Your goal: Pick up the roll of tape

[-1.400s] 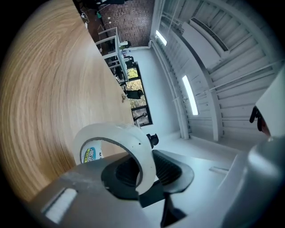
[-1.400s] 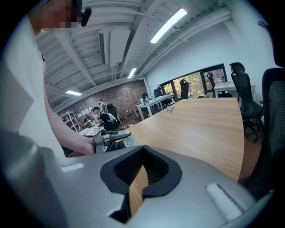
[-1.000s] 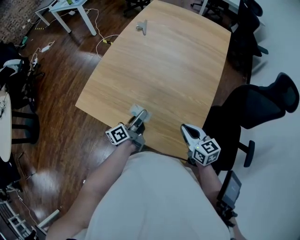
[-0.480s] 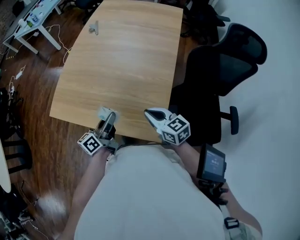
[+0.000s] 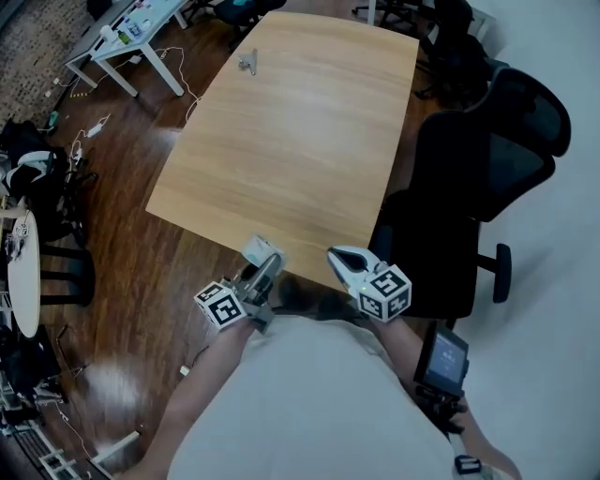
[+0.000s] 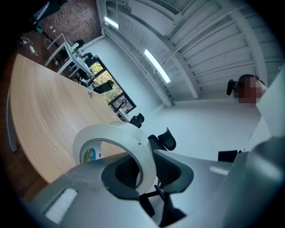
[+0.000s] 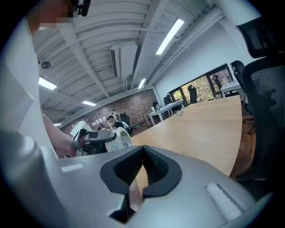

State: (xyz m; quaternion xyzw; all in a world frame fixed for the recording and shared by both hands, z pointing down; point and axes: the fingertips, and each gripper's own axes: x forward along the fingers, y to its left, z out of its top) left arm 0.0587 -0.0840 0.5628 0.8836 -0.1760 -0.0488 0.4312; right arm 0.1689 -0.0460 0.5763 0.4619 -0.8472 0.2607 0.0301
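Note:
My left gripper (image 5: 263, 269) is shut on the roll of tape (image 5: 257, 248), a white ring with a printed label inside its core. It holds the roll in the air just off the near edge of the wooden table (image 5: 300, 141). In the left gripper view the roll of tape (image 6: 116, 132) stands on edge, its wall pinched between the jaws of the left gripper (image 6: 141, 174). My right gripper (image 5: 343, 259) is beside it to the right, level with the table edge. The right gripper (image 7: 139, 177) is shut with nothing in it, and the tape (image 7: 119, 139) shows to its left.
A small metal clip (image 5: 247, 64) lies at the table's far left corner. Black office chairs (image 5: 492, 159) stand along the table's right side. A white desk (image 5: 141, 19) and cables (image 5: 89, 127) are at the far left. A dark device (image 5: 442, 361) hangs at the person's right hip.
The left gripper has carried the tape back from over the table to its near edge, lifting and rolling it. The right gripper has shifted closer to the left one.

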